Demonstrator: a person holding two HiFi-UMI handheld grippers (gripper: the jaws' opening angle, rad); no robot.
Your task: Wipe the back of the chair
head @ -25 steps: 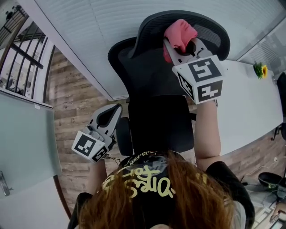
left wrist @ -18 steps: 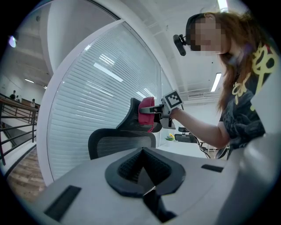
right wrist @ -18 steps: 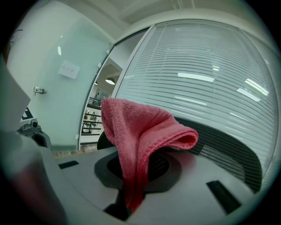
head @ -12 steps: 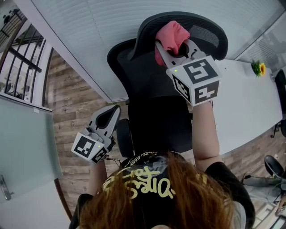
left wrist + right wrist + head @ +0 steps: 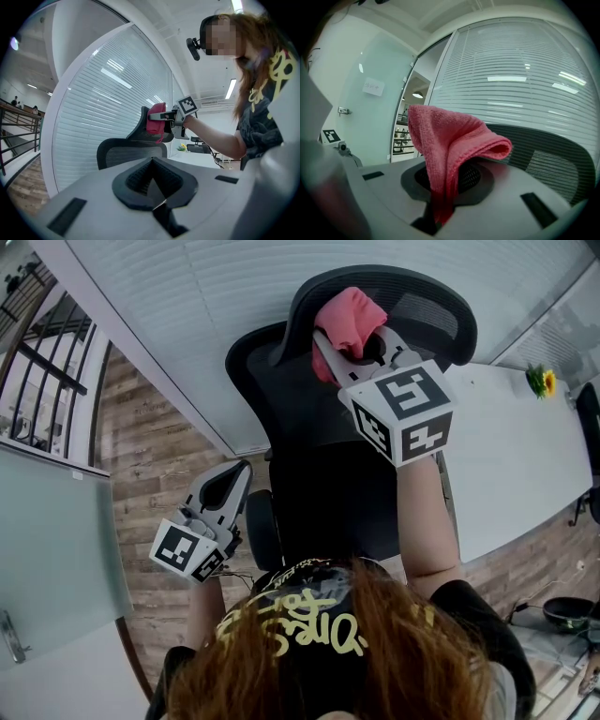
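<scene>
Office, judging by mesh chair (image 5: 309, 427), white desk (image 5: 516, 456) and blinds (image 5: 206, 315)

The chair (image 5: 319, 493) stands directly in front of the person, with the seat nearest and the chair back (image 5: 441, 306) on the far side. The blinds (image 5: 187, 296) run behind the chair. The table (image 5: 525, 456) lies to the right of the chair, with a flower (image 5: 544, 383) near its far edge. The right gripper (image 5: 352, 341) is above the seat, and the cloth (image 5: 349, 317) sits clamped between its jaws, against the upper chair back. The left gripper (image 5: 240, 471) is low, to the left of the seat and apart from it, jaws together with nothing between them. A railing (image 5: 37, 324) lies at the far left.
</scene>
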